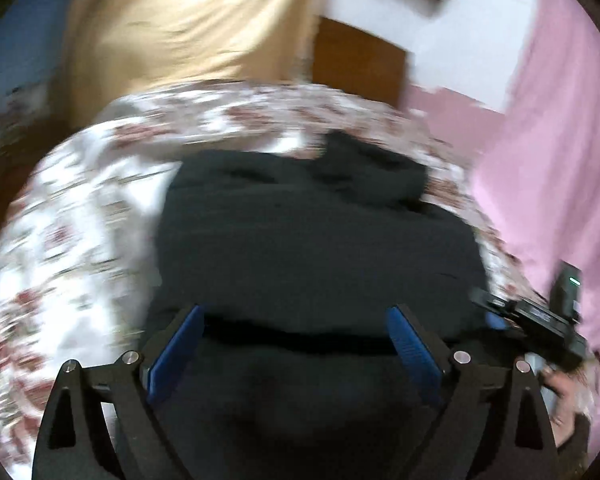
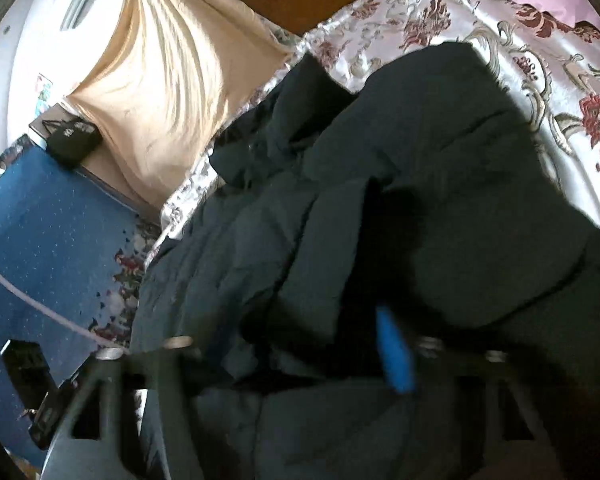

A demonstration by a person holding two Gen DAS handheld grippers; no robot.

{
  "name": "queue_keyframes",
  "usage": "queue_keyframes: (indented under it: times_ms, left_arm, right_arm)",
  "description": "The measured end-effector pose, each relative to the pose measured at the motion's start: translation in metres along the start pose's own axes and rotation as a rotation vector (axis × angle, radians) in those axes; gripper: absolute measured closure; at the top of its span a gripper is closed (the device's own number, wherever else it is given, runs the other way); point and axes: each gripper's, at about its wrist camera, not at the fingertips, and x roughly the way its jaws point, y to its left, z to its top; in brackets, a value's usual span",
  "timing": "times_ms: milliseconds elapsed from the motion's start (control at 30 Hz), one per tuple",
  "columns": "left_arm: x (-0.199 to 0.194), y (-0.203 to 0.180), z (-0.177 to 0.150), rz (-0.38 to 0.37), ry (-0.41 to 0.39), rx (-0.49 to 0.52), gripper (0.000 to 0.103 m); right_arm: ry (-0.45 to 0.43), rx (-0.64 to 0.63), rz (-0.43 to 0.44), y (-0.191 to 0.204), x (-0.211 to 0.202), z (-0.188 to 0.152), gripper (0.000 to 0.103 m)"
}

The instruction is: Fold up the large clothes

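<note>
Dark clothing (image 1: pixel 320 240) lies bunched and creased on a bed under a floral bedspread (image 1: pixel 80 220), filling the middle of both views. Far left of it hangs a yellow-cream curtain (image 1: pixel 188 20), with a blue carpet (image 2: pixel 52 240) on the floor below it. In the left wrist view, the left gripper (image 1: pixel 296 344) stands with its blue-padded fingers (image 1: pixel 176 352) wide apart just over the near edge of the garment, pressing on nothing. To the right, the right gripper (image 2: pixel 300 352) sits low in the cloth; one blue pad (image 2: pixel 394 354) shows among dark folds, the other is hidden, so I cannot tell whether it clamps the fabric. Farthest right, pink fabric (image 1: pixel 552 140) hangs beside the bed.
</note>
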Motion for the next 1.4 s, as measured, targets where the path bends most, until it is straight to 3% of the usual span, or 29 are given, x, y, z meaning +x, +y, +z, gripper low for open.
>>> queue_keyframes:
  times_ms: [33,67,133,200,300,400,467,567,700,733,800,833,1000,1133,1233,1400]
  left_arm:
    - [-0.001,0.014,0.001,0.023,0.004,-0.024,0.01]
    - [-0.005,0.029,0.0,0.047,0.009,-0.051,0.01]
    - [-0.008,0.051,0.001,0.077,0.014,-0.091,0.01]
    - [-0.008,0.064,0.004,0.094,0.017,-0.113,0.01]
    - [-0.003,0.069,0.012,0.103,0.003,-0.114,0.01]
    - [0.011,0.064,0.021,0.108,-0.007,-0.087,0.009]
    - [0.025,0.06,0.027,0.116,-0.006,-0.065,0.009]
    - [0.055,0.048,0.037,0.135,0.01,-0.04,0.009]
    - [0.1,0.031,0.048,0.164,0.055,0.001,0.009]
    - [0.112,0.025,0.049,0.18,0.073,0.028,0.009]
    - [0.127,0.018,0.047,0.211,0.094,0.073,0.009]
    - [0.133,0.015,0.043,0.229,0.1,0.09,0.009]
    - [0.144,0.021,0.032,0.235,0.095,0.057,0.0]
    - [0.151,0.033,0.029,0.172,0.114,-0.002,0.0]
    - [0.153,0.032,0.025,0.167,0.104,-0.005,0.0]
    - [0.149,0.054,0.028,0.092,0.153,-0.126,0.0]
  right_arm:
    - [-0.019,-0.008,-0.021,0.002,-0.002,-0.002,0.089]
    - [-0.04,-0.018,-0.046,0.004,-0.004,-0.002,0.097]
    - [-0.114,-0.045,0.0,0.01,-0.021,-0.001,0.1]
    - [-0.195,-0.11,-0.007,0.025,-0.036,0.003,0.1]
    - [-0.33,-0.2,-0.064,0.042,-0.064,0.009,0.1]
    - [-0.455,-0.216,-0.157,0.039,-0.09,0.021,0.1]
    - [-0.488,-0.196,-0.219,0.026,-0.103,0.029,0.1]
    - [-0.424,-0.142,-0.3,0.003,-0.092,0.039,0.099]
    - [-0.348,-0.173,-0.49,-0.005,-0.065,0.038,0.097]
    - [-0.353,-0.196,-0.496,-0.003,-0.067,0.038,0.094]
    - [-0.383,-0.286,-0.522,0.011,-0.07,0.037,0.078]
    - [-0.398,-0.351,-0.516,0.021,-0.07,0.033,0.063]
    - [-0.287,-0.504,-0.483,0.039,-0.043,0.02,0.061]
    - [-0.13,-0.443,-0.505,0.012,-0.008,0.025,0.061]
    - [-0.103,-0.408,-0.486,0.0,-0.001,0.026,0.061]
    - [-0.105,-0.385,-0.459,-0.004,-0.002,0.026,0.056]
